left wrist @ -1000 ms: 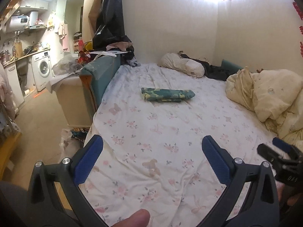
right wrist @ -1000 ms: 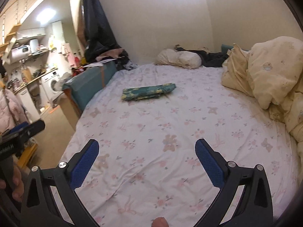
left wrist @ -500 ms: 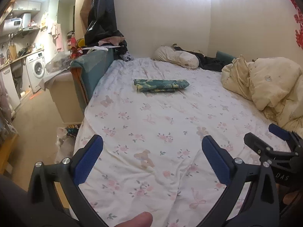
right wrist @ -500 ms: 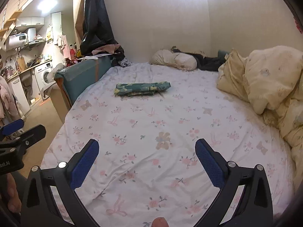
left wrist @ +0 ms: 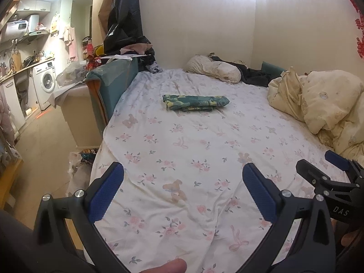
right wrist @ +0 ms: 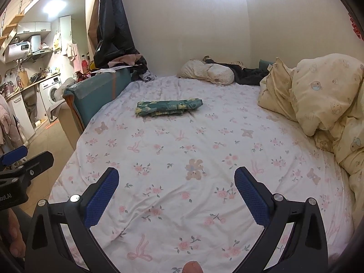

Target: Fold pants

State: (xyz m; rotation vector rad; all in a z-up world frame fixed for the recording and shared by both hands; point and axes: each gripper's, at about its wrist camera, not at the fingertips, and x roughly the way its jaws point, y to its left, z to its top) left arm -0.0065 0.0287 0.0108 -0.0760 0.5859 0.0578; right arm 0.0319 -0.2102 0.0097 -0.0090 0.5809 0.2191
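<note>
On the bed (left wrist: 204,150), toward its far half, I find the pants (left wrist: 195,102) already folded into a compact, elongated bundle of green camouflage print. From the right wrist view the same bundle (right wrist: 169,107) lies flat on the floral sheet, its long side running left to right, well apart from both tools.

I hold the left gripper (left wrist: 183,193) above the near part of the sheet. Its jaws stand wide, blue pads facing each other, with nothing between them but bare sheet below. The right gripper (right wrist: 176,196) is in the same condition: jaws spread wide, gripping nothing, hovering over the near part of the bed.

Each tool shows in the other's camera. The right gripper appears at the right edge of the left wrist view, and the left gripper at the left edge of the right wrist view; I cannot judge jaw spread from those side angles.

Surroundings noted: a cream quilt (right wrist: 323,95) is heaped along the right side of the bed. A pillow (left wrist: 213,70) lies at the far end against the wall, with dark clothing beside it. A teal headboard (left wrist: 109,84) borders the left side. A washing machine (left wrist: 46,83) stands in the kitchen area beyond.
</note>
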